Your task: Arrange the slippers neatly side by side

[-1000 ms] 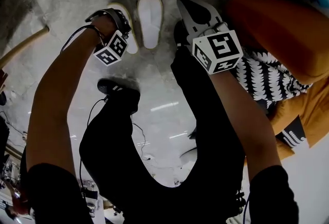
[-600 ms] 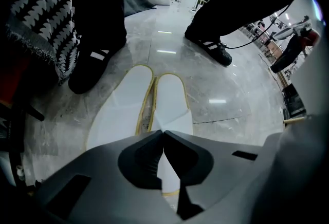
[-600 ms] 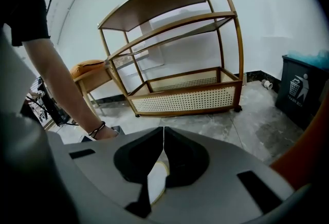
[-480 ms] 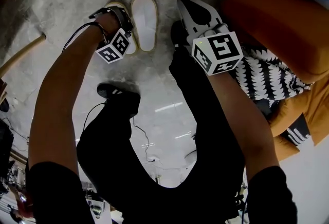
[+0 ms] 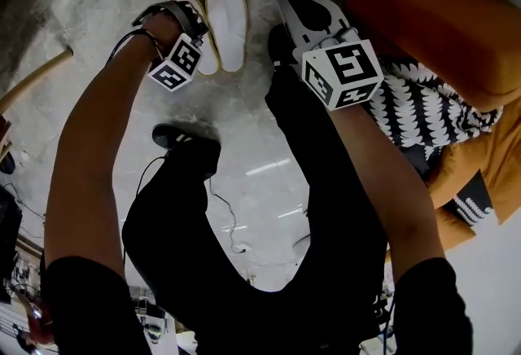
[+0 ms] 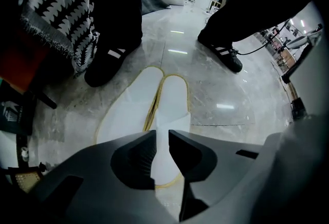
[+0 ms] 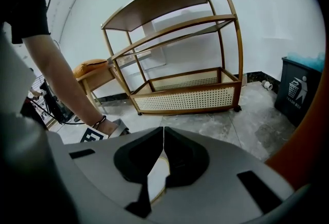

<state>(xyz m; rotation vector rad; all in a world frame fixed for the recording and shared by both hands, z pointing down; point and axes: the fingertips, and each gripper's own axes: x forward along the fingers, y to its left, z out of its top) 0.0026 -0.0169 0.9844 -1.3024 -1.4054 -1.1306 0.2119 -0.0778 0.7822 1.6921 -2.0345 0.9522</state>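
Two white slippers with yellow edging lie side by side on the grey marble floor, the left slipper point(image 5: 207, 59) and the right slipper point(image 5: 229, 26). They touch along their inner edges, seen also as slipper point(image 6: 125, 115) and slipper point(image 6: 174, 107). My left gripper point(image 5: 187, 18) points steeply down over the left slipper. Its jaws point(image 6: 162, 138) have just been opening; a narrow gap shows the slipper's white upper below, and the pads are not pressing on it. My right gripper point(image 5: 291, 0) hovers to the right of the pair, shut point(image 7: 162, 141) on nothing.
An orange seat point(image 5: 440, 28) with a black-and-white patterned throw point(image 5: 423, 121) stands at the right. The person's black shoes point(image 6: 105, 66) point(image 6: 222, 54) are planted just behind the slippers. A wood-and-rattan shelf point(image 7: 185, 84) and a dark bin point(image 7: 299, 89) stand by the wall. A cable point(image 5: 224, 215) trails on the floor.
The left hand has edged toward the right slipper, and the two slippers now lie closer together. The right gripper has kept its place.
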